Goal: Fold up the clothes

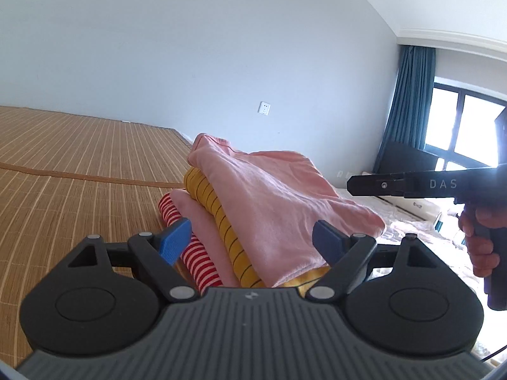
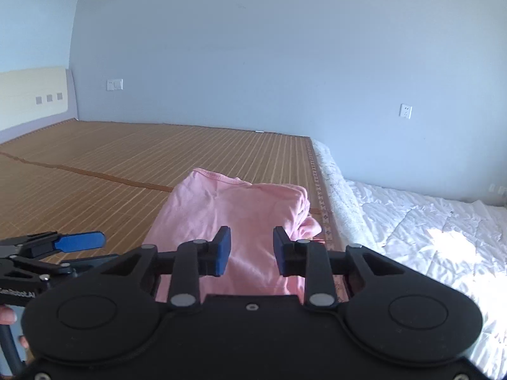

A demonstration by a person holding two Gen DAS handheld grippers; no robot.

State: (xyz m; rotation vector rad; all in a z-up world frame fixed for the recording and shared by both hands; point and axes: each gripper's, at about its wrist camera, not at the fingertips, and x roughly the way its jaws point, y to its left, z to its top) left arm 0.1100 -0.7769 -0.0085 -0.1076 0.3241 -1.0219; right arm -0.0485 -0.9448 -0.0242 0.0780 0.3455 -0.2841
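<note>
With the folded stack (image 1: pixel 253 209) at centre frame, running toward the upper left, I hold the left gripper (image 1: pixel 253 242) nearest, jaws wide apart around it; right gripper (image 2: pixel 252 250) part-open, empty

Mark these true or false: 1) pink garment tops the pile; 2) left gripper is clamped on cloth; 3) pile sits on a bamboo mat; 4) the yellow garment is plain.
1) The pink garment tops the pile: true.
2) The left gripper is clamped on cloth: false, its jaws stand wide, pads clear of the pile.
3) The pile sits on the bamboo mat: true.
4) The yellow garment is plain: false, it carries thin dark stripes.
</note>
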